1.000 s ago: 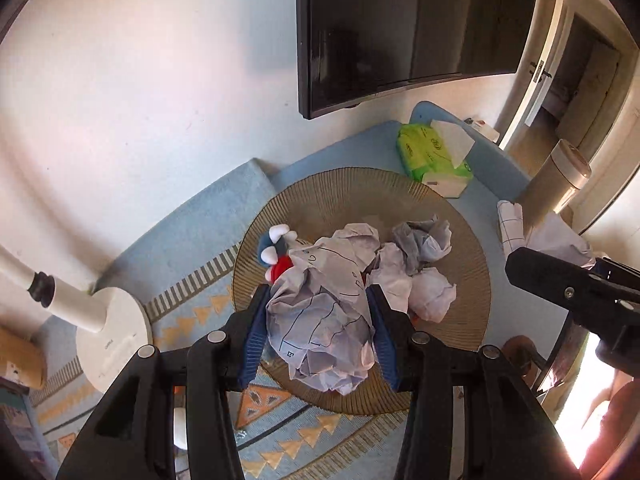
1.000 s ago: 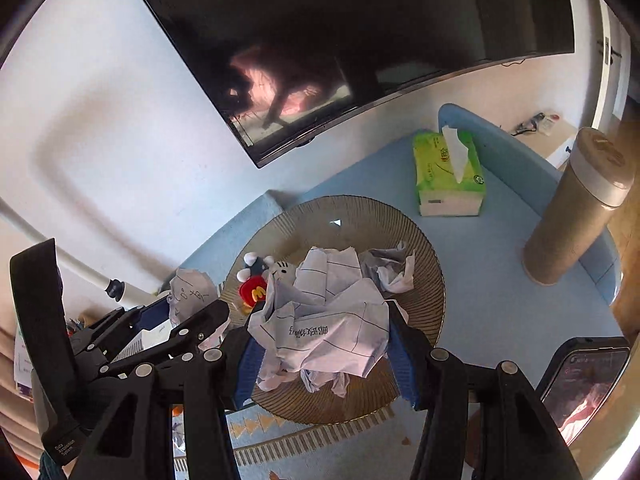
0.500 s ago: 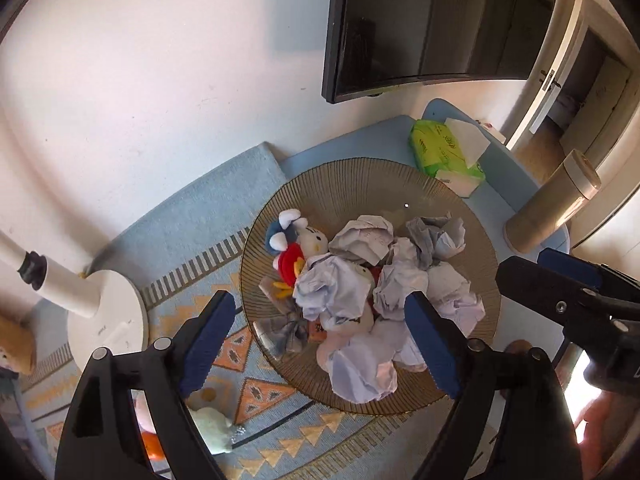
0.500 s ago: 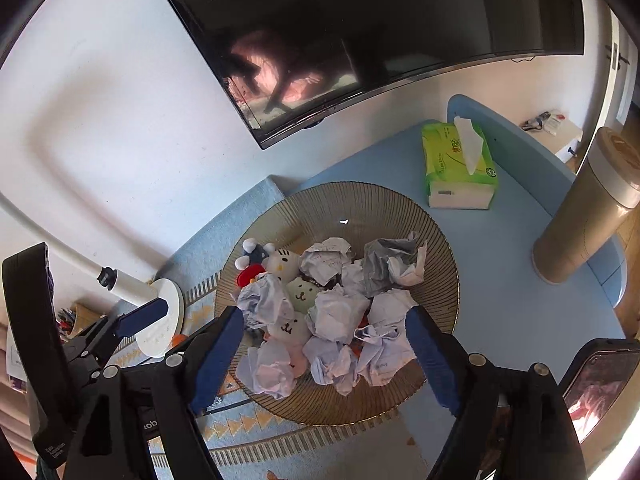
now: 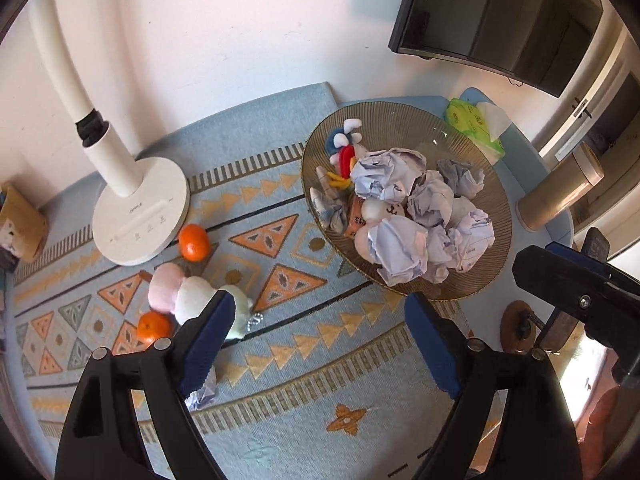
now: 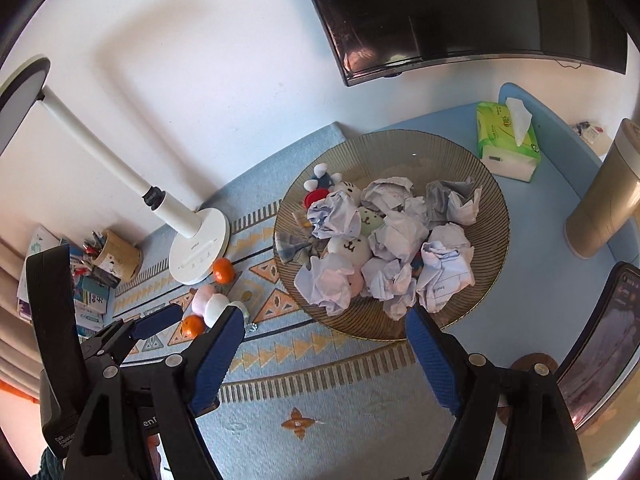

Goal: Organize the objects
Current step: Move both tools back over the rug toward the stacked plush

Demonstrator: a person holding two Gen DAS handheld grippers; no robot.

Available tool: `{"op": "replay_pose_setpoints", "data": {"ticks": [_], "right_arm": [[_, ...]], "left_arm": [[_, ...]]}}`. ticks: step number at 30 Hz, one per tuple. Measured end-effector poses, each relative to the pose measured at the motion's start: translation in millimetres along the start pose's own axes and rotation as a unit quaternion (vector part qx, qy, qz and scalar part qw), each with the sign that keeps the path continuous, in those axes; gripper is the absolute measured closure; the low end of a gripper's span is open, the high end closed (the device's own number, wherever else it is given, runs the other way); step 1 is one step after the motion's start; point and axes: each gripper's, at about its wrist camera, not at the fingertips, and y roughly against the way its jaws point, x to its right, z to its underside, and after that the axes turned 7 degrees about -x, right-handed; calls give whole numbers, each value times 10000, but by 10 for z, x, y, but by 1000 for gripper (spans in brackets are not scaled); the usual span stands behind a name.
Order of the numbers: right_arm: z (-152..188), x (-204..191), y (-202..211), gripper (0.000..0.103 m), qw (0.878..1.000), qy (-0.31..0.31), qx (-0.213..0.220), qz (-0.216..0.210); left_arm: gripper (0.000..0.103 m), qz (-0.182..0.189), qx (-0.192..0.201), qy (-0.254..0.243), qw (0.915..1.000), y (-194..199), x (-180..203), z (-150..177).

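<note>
Crumpled paper [image 5: 198, 394] lies on the patterned mat [image 5: 304, 364] at the near left, just beside the left gripper [image 5: 316, 342]'s left finger. Both it and the right gripper [image 6: 326, 354] stand spread and empty; the left is likely nearer, the bowl [image 5: 496, 196] far right.

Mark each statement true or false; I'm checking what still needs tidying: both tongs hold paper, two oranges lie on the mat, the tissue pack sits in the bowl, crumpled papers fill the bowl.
1. Both tongs hold paper. False: the left tongs and right tongs are open and empty.
2. Two oranges lie on the mat. True: one orange by the lamp base, another orange nearer.
3. The tissue pack sits in the bowl. False: the tissue pack lies beyond the bowl.
4. Crumpled papers fill the bowl. True: crumpled papers, with small plush toys.
</note>
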Motion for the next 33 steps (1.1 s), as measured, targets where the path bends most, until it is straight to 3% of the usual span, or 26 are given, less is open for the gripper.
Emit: {"op": "replay_pose_setpoints", "data": {"ticks": [21, 33], "right_arm": [[279, -438, -220, 21, 9989, 226, -295, -293], [180, -423, -778, 21, 9959, -173, -834, -306]], "left_arm": [[17, -131, 14, 580, 9982, 151, -536, 483], [17, -229, -143, 1087, 9937, 59, -1328, 755]]}}
